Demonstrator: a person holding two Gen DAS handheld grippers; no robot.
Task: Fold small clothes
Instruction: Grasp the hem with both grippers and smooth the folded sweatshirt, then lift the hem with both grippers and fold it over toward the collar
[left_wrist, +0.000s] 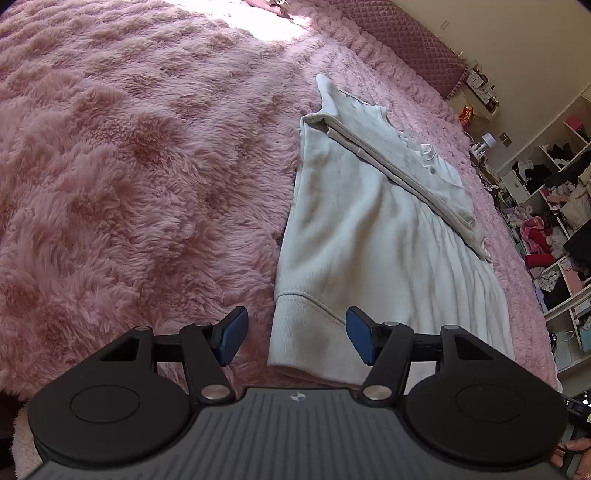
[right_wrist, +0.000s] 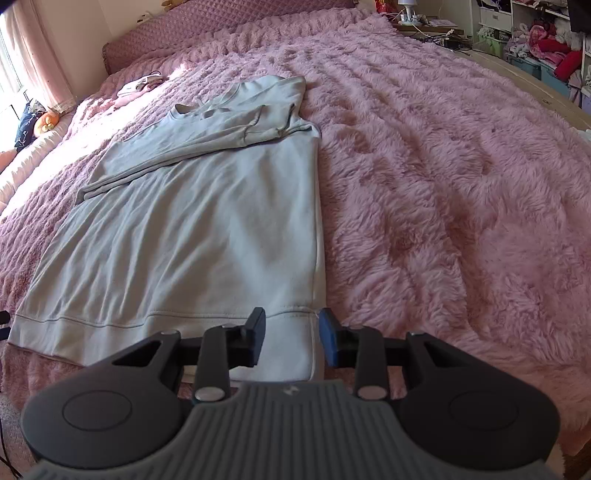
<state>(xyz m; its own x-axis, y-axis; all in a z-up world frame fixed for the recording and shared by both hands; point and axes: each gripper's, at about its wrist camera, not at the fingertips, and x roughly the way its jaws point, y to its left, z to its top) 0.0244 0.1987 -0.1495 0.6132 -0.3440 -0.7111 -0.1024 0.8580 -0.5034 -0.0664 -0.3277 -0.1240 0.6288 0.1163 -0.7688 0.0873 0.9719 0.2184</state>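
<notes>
A pale grey sweatshirt (left_wrist: 354, 236) lies flat on a pink fluffy blanket (left_wrist: 129, 166), with its sleeves folded across the chest. My left gripper (left_wrist: 295, 336) is open, its blue pads either side of the hem's left corner, just above the ribbed band. In the right wrist view the same sweatshirt (right_wrist: 199, 221) spreads to the left. My right gripper (right_wrist: 291, 338) is open over the hem's right corner, with the side seam between its fingers. Neither gripper holds the cloth.
The pink blanket (right_wrist: 443, 166) covers the whole bed. A quilted headboard (right_wrist: 221, 22) stands at the far end. Open shelves full of clothes (left_wrist: 554, 221) line the room's side. Small pink items (right_wrist: 140, 86) lie near the pillows.
</notes>
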